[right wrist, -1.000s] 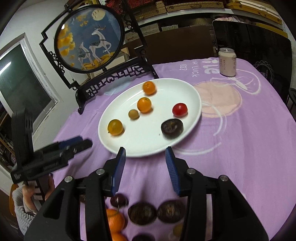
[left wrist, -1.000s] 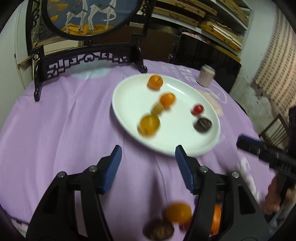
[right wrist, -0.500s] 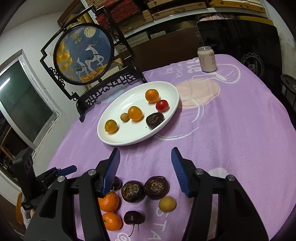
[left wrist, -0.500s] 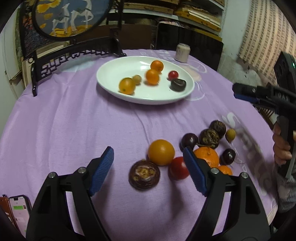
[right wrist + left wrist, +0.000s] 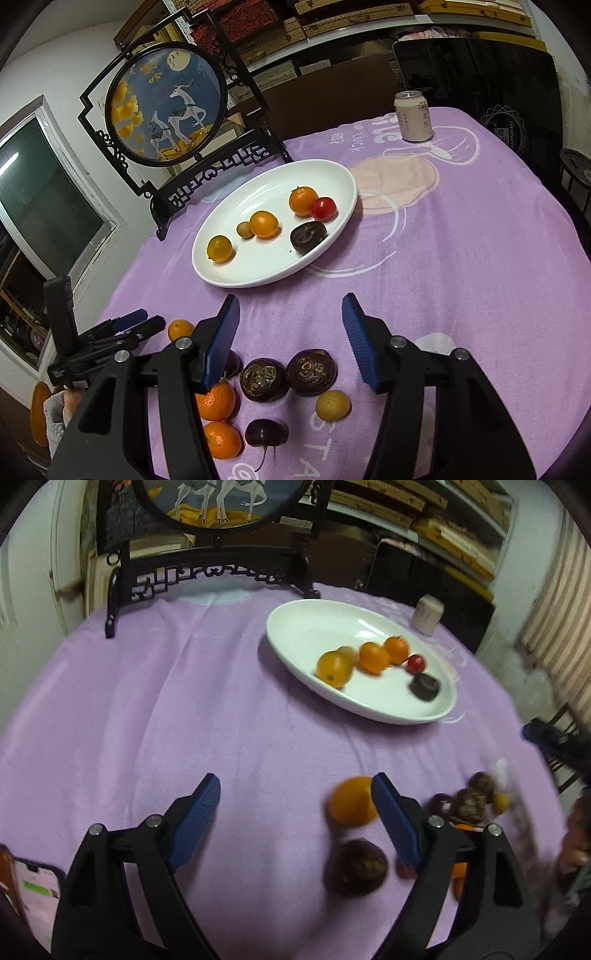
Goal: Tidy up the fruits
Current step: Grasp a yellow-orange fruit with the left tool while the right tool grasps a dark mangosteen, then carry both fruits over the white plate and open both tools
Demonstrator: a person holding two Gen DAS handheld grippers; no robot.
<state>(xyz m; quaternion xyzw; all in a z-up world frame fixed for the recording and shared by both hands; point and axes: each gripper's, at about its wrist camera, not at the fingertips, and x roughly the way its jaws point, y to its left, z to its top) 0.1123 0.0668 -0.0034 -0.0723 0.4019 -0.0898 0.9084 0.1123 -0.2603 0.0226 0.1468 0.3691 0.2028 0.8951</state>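
The left wrist view is blurring badly on its right side, so the loose fruits there are reading only as smears: an orange (image 5: pixel 352 800) is sitting just beside the right finger of the left gripper (image 5: pixel 295 812), a dark wrinkled fruit (image 5: pixel 356 867) is lying below it, and a red one and another orange are hiding partly behind that finger. A phone (image 5: pixel 35 893) is being cut off at the lower left edge. The left gripper's jaws are standing wide apart over the purple tablecloth (image 5: pixel 184 720), holding nothing. The right wrist view is showing the same pile sharply: two dark wrinkled fruits (image 5: pixel 288 374) are touching side by side between the fingers of the right gripper (image 5: pixel 291 341), with a small yellow fruit (image 5: pixel 333 405) and a dark cherry (image 5: pixel 266 432) nearer the camera, and two mandarins (image 5: pixel 216 402) partly covered by the left finger. Its jaws are also gaping apart and empty. The white plate (image 5: pixel 332 173) is lying farther back on the cloth, carrying three orange fruits, a small yellowish one, a red tomato (image 5: pixel 323 208) and one dark wrinkled fruit. Only this view is giving the whole round deer screen (image 5: pixel 166 103) and the label on the can (image 5: pixel 413 116); it is also catching the left gripper (image 5: pixel 136 325) from outside, at the left edge.
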